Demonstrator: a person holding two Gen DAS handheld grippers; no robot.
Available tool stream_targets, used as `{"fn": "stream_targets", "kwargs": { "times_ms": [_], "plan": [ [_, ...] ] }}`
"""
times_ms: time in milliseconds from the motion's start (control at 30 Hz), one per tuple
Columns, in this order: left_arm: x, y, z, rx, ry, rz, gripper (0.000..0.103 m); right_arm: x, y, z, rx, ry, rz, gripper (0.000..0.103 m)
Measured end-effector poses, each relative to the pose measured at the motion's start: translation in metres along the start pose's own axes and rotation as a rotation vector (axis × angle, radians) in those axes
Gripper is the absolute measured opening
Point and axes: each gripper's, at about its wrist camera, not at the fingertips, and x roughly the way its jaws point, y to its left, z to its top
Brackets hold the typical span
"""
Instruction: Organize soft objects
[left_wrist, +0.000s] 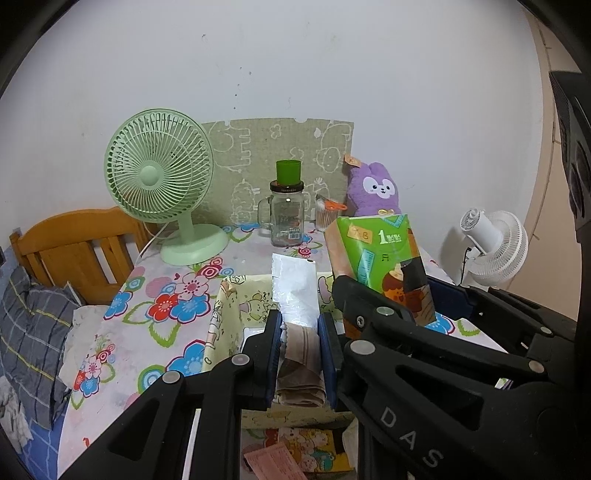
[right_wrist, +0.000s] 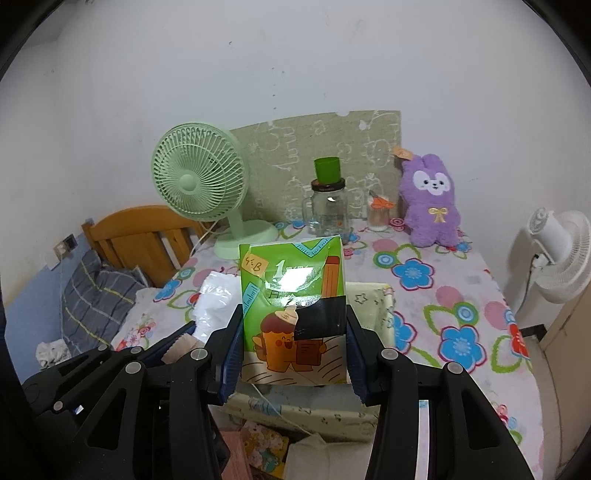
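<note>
Left wrist view: left gripper (left_wrist: 300, 345) is clamped tight on a clear plastic packet (left_wrist: 295, 291) w/ beige folded fabric inside, held over the fabric bin (left_wrist: 221, 317) on the flowered tablecloth (left_wrist: 147, 295). Right gripper (left_wrist: 388, 295) shows here from the side, pinching the green tissue pack (left_wrist: 384, 258) just right of the packet. This view only: the pack's brown side face.

Right wrist view: right gripper (right_wrist: 293, 347) at mid-width, both blue pads against the green tissue pack (right_wrist: 291, 295), held upright above the bin (right_wrist: 384, 317). Front artwork & yellow label visible only here. The packet (right_wrist: 214, 306) sits at left, partly hidden behind the left gripper's arm; its grip can't be judged from this side.

Both views: green fan (right_wrist: 199, 181), glass jar (right_wrist: 328, 210) w/ green cup on top, purple plush bunny (right_wrist: 432, 199) at the back, white fan (right_wrist: 554, 251) off to the right.
</note>
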Motion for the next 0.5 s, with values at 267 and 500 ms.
{"fn": "stream_targets", "kwargs": {
  "times_ms": [267,500],
  "plan": [
    [0.017,0.005,0.001,0.0,0.003,0.012,0.019,0.02,-0.002,0.002,-0.018,0.001,0.012,0.051],
    [0.037,0.011,-0.002,-0.006,0.026,0.015,0.019,0.042,-0.005,0.0,-0.002,0.019,0.015,0.051]
  ]
}}
